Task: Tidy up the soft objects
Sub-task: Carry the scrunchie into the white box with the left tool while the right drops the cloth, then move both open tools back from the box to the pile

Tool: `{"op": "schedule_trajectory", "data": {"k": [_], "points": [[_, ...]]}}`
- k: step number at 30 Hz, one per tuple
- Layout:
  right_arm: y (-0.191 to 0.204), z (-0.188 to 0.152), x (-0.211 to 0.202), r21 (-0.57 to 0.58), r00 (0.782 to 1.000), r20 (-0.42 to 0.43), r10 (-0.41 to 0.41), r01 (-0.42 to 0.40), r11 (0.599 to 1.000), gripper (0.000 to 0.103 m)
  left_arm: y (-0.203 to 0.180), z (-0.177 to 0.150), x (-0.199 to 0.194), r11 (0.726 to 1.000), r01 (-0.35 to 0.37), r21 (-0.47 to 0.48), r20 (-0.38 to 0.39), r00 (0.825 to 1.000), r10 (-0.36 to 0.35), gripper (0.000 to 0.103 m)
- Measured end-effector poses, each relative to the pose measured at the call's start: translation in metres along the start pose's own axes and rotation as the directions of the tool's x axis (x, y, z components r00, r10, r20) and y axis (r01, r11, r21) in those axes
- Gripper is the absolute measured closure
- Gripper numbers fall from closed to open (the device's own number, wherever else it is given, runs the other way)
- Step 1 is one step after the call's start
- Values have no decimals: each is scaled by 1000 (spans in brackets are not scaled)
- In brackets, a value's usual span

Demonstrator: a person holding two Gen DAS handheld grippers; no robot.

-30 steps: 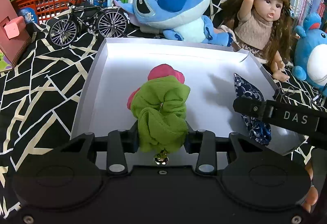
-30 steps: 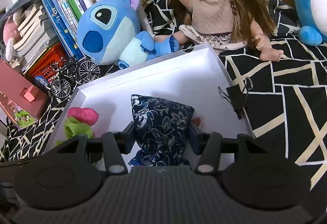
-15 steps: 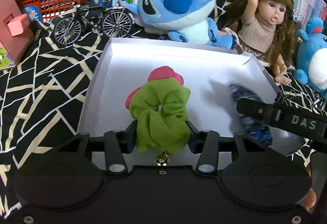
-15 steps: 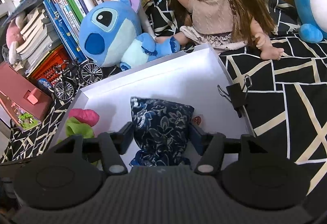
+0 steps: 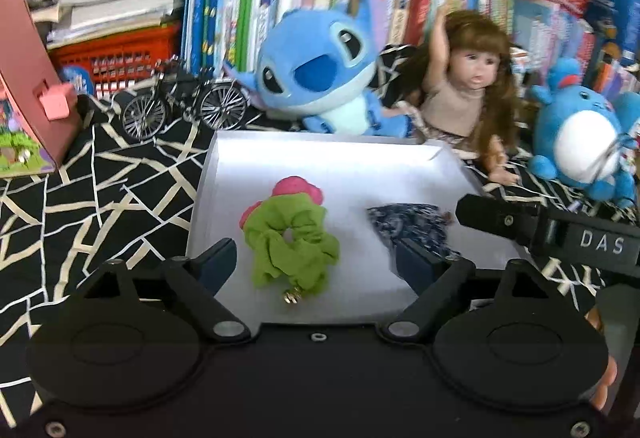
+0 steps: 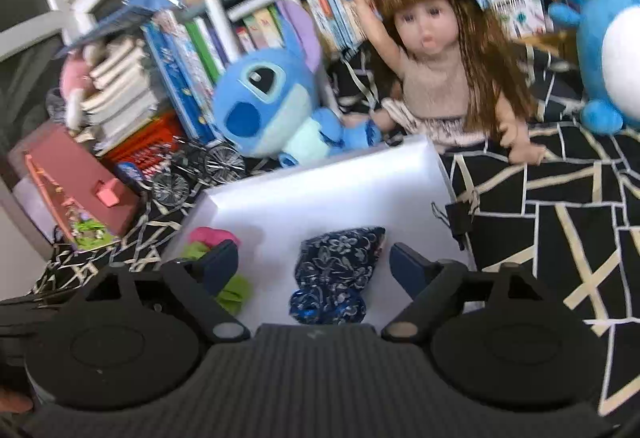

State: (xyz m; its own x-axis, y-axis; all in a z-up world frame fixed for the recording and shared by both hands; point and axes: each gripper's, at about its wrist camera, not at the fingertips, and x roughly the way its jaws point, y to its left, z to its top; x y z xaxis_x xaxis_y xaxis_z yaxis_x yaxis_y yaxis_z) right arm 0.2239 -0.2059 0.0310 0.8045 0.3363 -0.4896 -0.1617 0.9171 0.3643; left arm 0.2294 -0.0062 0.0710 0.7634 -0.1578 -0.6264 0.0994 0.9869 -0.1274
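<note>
Both claws have just been opening and have let go since the earlier frames. White tray (image 5: 224, 174) now carries both items: green scrunchie (image 5: 290, 248) lies loose between the spread left gripper (image 5: 316, 266) fingers, navy floral pouch (image 6: 338, 270) between the right gripper (image 6: 314, 268) fingers. Both tilt downward.

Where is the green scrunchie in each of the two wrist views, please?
Left wrist: green scrunchie at centre, in the white box, between the open fingers.
Right wrist: lower left, partly behind the left finger.
Shared landmark: the pink scrunchie touching it, just beyond.
</note>
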Motion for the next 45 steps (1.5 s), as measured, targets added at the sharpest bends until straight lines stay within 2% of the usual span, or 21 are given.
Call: {"op": "schedule_trajectory", "data": {"k": [6, 12, 18, 28, 35, 45], "points": [[6, -15, -43, -61, 996, 75, 41, -36, 997, 8, -6, -23, -38, 999, 34, 26, 52, 998, -36, 14], [9, -38, -78, -119, 988, 144, 51, -34, 992, 2, -11, -53, -69, 996, 73, 46, 103, 992, -77, 11], [10, -64, -101, -158, 982, 180, 54, -26, 987, 0, -18, -82, -88, 993, 95, 63, 109, 989, -102, 11], [9, -103, -129, -203, 977, 213, 24, 20, 979, 0, -14, -125, -107, 994, 106, 40, 101, 989, -109, 11], [7, -132, -145, -221, 974, 227, -5, 57, 974, 0, -12, -153, -111, 993, 118, 22, 61, 991, -119, 11], [5, -160, -151, -234, 980, 197, -19, 66, 970, 0, -22, -172, -118, 992, 102, 72, 68, 992, -107, 11]]}}
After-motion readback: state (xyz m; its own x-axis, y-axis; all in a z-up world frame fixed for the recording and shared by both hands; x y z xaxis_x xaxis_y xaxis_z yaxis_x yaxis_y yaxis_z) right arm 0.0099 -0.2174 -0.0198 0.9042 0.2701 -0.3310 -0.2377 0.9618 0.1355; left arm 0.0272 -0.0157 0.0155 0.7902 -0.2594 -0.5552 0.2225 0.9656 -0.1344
